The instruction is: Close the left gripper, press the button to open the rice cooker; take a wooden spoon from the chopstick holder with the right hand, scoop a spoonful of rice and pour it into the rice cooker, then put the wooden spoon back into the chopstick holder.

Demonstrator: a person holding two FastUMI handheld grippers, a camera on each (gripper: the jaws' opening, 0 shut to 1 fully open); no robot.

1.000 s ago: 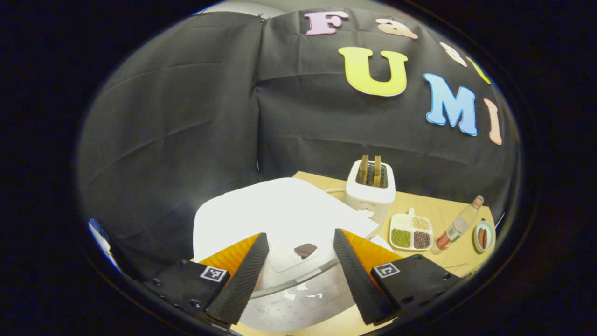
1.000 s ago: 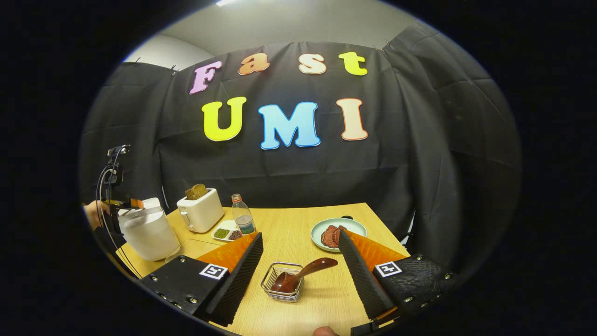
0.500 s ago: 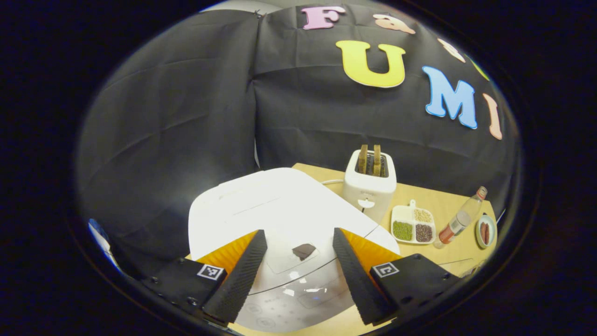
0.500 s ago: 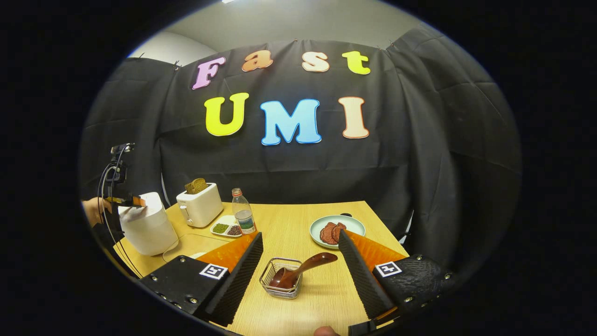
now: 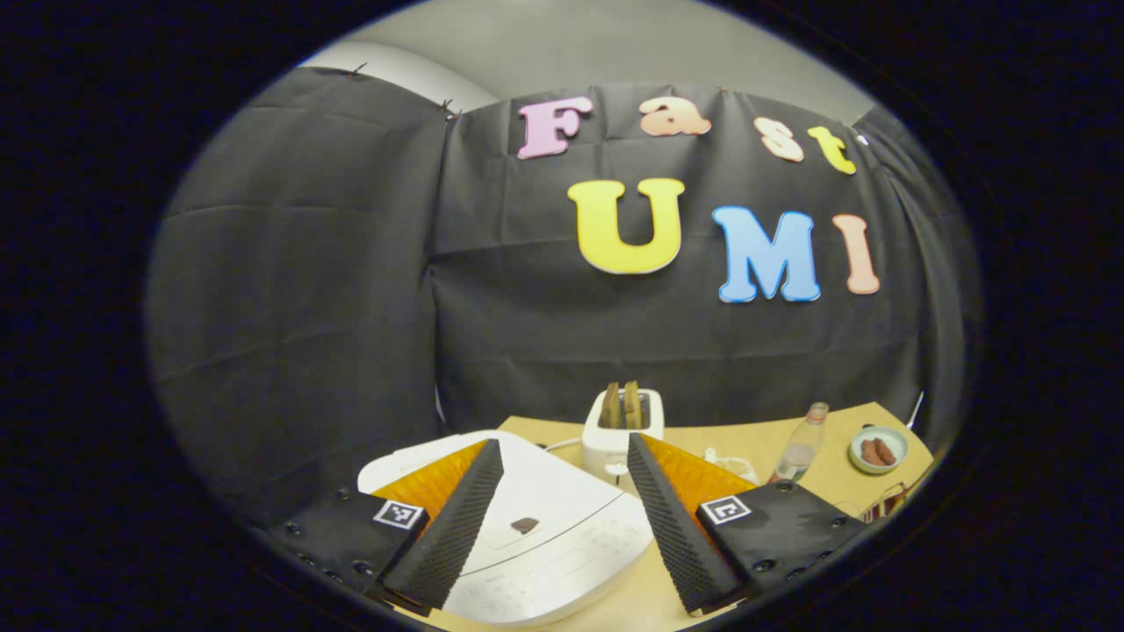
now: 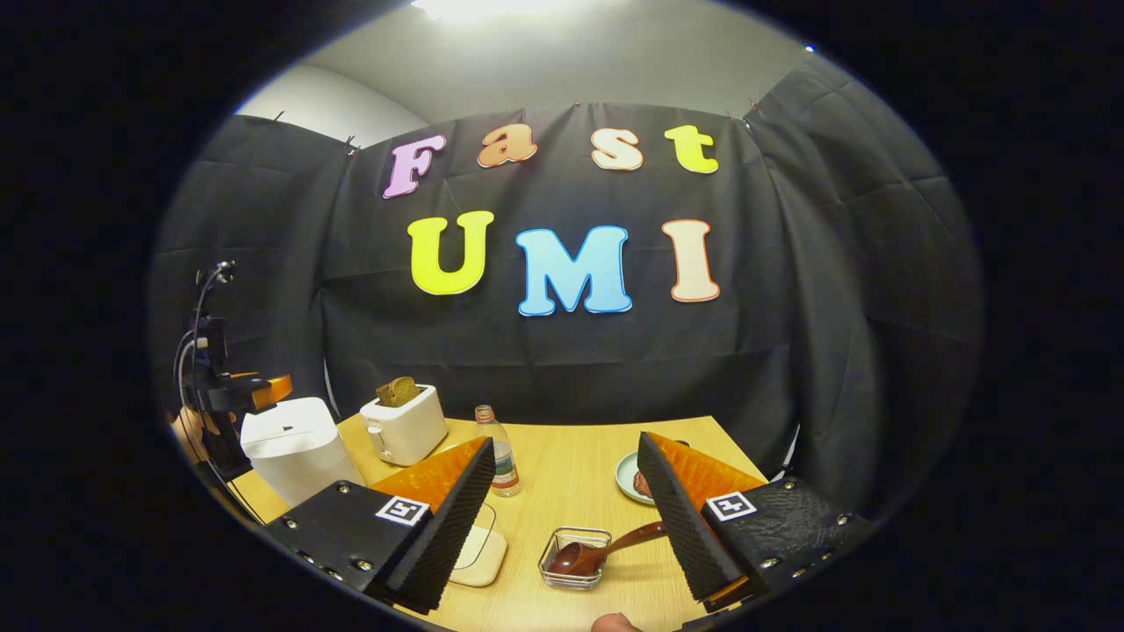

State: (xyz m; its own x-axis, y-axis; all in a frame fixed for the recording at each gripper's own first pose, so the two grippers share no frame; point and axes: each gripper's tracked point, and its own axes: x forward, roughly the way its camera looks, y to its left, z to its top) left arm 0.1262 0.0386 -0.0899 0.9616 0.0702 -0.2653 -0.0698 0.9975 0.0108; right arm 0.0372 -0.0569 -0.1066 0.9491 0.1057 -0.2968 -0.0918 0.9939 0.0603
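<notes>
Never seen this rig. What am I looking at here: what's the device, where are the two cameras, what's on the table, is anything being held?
There is no robot arm. A person holds a two-finger tool in each hand, and a fisheye camera rides on each tool, looking forward along its fingers.

In the left gripper view, the left tongs hang open over the white rice cooker, whose lid is down; the dark button sits between the fingers, untouched.

In the right gripper view, the right tongs are open above the wooden table. Below them a wire chopstick holder holds the wooden spoon. Far left in that view you can see the other tool above the cooker.

Also on the table: a toaster with bread, a bottle, a plate of food and a flat pale container.

Nothing is held.
</notes>
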